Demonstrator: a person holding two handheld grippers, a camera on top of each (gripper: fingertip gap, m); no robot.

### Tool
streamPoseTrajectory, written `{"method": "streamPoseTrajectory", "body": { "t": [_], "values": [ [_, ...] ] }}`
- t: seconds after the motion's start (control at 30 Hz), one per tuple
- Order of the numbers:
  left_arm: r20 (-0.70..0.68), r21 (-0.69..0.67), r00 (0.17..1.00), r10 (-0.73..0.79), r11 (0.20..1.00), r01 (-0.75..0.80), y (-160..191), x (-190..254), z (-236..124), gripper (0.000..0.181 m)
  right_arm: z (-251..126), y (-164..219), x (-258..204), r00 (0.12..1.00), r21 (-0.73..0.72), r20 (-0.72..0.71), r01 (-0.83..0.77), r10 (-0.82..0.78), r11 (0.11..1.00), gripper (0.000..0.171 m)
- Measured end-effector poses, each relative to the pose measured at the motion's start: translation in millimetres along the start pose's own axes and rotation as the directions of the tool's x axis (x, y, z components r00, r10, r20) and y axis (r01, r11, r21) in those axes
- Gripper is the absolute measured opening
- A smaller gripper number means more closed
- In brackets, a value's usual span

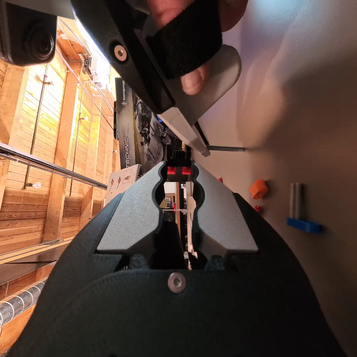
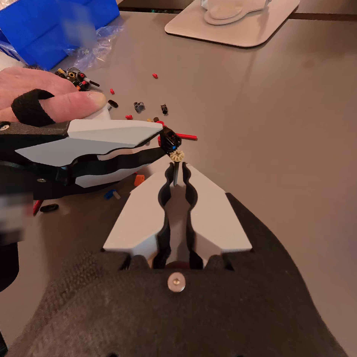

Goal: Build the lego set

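- Left gripper (image 2: 170,141) is clamped on a small black block (image 2: 171,140) with a red rod (image 2: 186,136) sticking out of its far side; held just above the table (image 2: 251,116).
- Right gripper (image 2: 176,164): jaws nearly together, closed on a thin dark grey rod (image 2: 176,173) that carries a tan gear (image 2: 176,155) at its far end.
- The gear sits touching the underside of the black block. Step in hand looks like mating the rod and gear into the block.
- To do it well: keep the grey rod in line with the block's hole, hold the left side steady, push straight along the rod, no twisting. The grip on the rod is near its tip, so it may pivot if pushed off-axis.
- From the left wrist view, the block (image 1: 178,154) shows red studs and black teeth between the fingertips of the left gripper (image 1: 178,168); the right gripper (image 1: 202,152) comes in from above.
- Count, loose on the table: four small red pins, one orange piece (image 2: 139,179), one blue piece (image 2: 110,194), one grey connector (image 2: 139,106), and one heap of mixed parts (image 2: 77,77).
- One blue bin (image 2: 48,29) with a clear bag beside it; one white stand base (image 2: 231,23).
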State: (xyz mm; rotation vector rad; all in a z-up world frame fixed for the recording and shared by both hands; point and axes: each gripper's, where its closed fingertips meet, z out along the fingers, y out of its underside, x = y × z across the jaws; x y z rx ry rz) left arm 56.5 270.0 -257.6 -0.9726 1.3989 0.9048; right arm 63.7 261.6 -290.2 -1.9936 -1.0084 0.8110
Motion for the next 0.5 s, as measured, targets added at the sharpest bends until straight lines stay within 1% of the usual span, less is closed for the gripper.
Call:
{"method": "streamPoseTrajectory", "body": {
  "t": [0.03, 0.13, 0.23, 0.33, 0.4, 0.5],
  "values": [
    [0.001, 0.001, 1.000, -0.001, 1.000, 0.001, 0, 0, 0, 0.022, 0, 0, -1, 1.000, 0.000, -0.001, 0.009, -0.009, 1.000, 0.005],
    [0.002, 0.003, 1.000, 0.004, 1.000, -0.004, -1, 0, -1, 0.022, -2, 1, -2, 0.999, -0.002, -0.007, 0.037, -0.037, 0.999, 0.010],
    [0.006, 0.002, 1.000, 0.007, 1.000, -0.007, 0, 0, -3, 0.022, -9, 2, -4, 0.998, 0.018, 0.004, 0.056, -0.056, 0.998, 0.020],
    [0.014, 0.002, 1.000, 0.009, 1.000, -0.009, 0, -1, -4, 0.022, -16, -6, -9, 0.996, 0.084, 0.021, 0.089, -0.091, 0.992, 0.020],
    [0.017, 0.008, 1.000, 0.011, 1.000, -0.011, -1, -1, -4, 0.022, -14, -3, -7, 0.994, 0.058, 0.016, 0.103, -0.104, 0.993, 0.020],
    [0.018, 0.012, 1.000, 0.011, 1.000, -0.012, -3, -1, -4, 0.022, -10, -6, -5, 0.994, 0.057, 0.012, 0.111, -0.112, 0.992, 0.020]
  ]
}}
